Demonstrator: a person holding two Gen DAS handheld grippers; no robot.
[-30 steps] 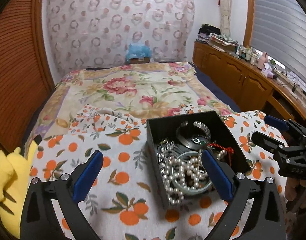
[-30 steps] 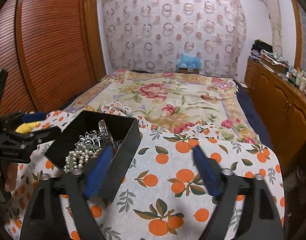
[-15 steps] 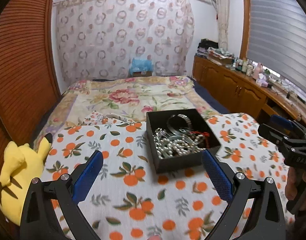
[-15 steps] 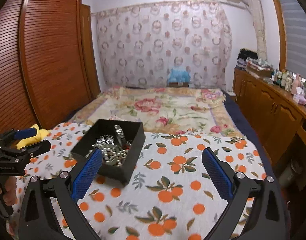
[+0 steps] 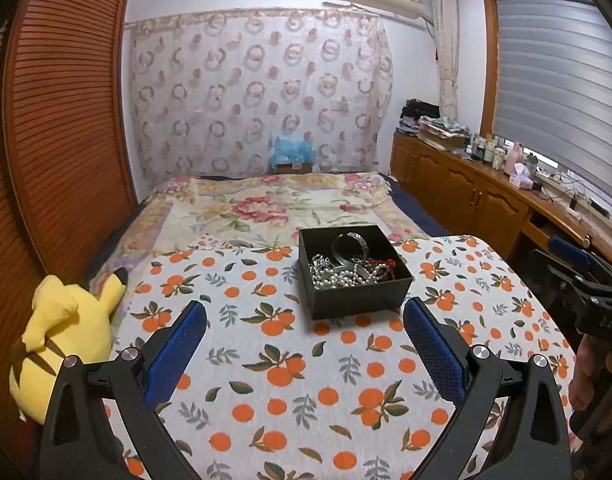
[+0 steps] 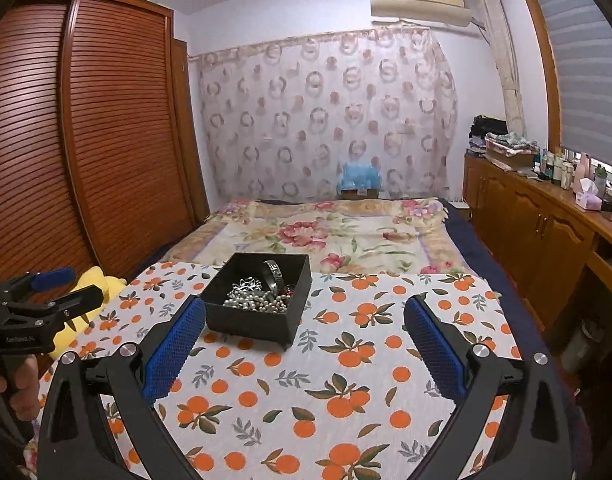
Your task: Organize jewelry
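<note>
Both jaw sets spread wide, nothing between them. Left gripper (image 5: 305, 322): black plastic arms with blue pads (image 5: 433, 354) in a fine knurled texture. Right gripper (image 6: 304, 318): same build, diamond-mesh rubber.

Landmark is the black box (image 5: 359, 298): square, matte, rigid-walled, open top, sitting flat on the tablecloth (image 5: 290, 400). That cloth is a woven off-white fabric printed with oranges and leaves. Both grippers hover short of the box's near wall, apart from it, the left one roughly centred and the right one offset to the box's right.

Jewelry is all inside the box:
- pearl strand (image 5: 337, 278): round, glossy beads piled toward the near wall
- silver chain tangle (image 6: 248, 284) behind the pearls
- wide bangle (image 5: 349, 246): metallic, standing on edge toward the far wall
- red cord piece (image 5: 383, 262) at the box's right wall, probably beaded, too small to confirm

Left of the box, off the cloth edge: yellow plush toy (image 5: 62, 332), soft pile, black-tipped ear. Beyond the box: floral quilt (image 5: 266, 208).
</note>
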